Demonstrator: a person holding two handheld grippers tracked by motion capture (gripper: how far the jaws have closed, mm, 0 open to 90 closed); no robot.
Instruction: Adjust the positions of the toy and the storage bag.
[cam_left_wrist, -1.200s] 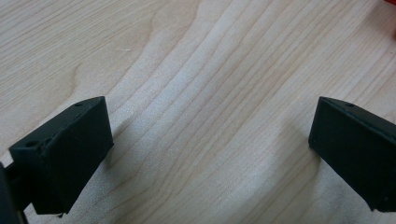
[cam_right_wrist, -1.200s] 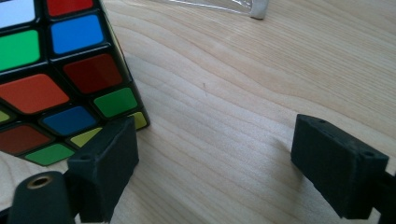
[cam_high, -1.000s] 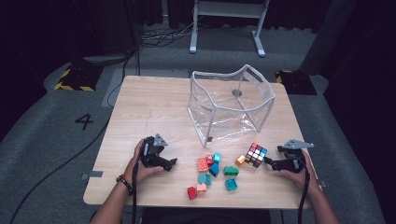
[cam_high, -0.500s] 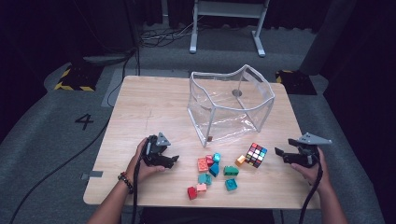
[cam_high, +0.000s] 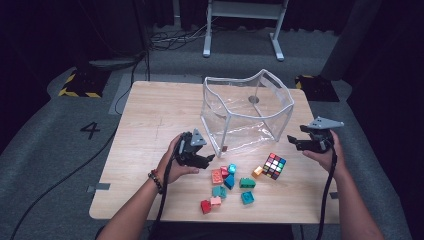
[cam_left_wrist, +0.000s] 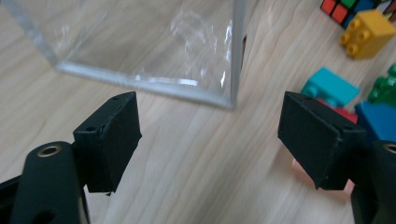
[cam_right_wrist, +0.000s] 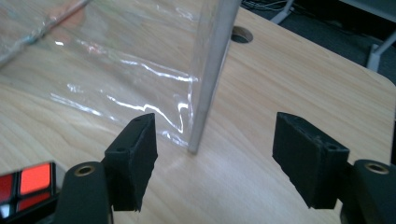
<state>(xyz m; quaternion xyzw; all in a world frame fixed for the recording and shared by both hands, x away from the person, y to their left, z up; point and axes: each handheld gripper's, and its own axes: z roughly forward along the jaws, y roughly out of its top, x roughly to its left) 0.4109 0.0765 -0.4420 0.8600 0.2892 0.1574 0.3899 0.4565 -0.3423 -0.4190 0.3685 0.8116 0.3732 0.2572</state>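
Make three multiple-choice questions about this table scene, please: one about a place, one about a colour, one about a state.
1. Where is the puzzle cube?
A. inside the clear bag
B. on the table, right of the bricks
C. in the left tongs

2. What colour is the brick touching the cube?
A. yellow-orange
B. white
C. black

3. How are the left tongs?
A. shut on a brick
B. shut on the bag
C. open, holding nothing

Answers: 1 B, the cube lies on the wood in front of the clear bag; 2 A, it shows yellow beside the cube; 3 C, bare table shows between the jaws.
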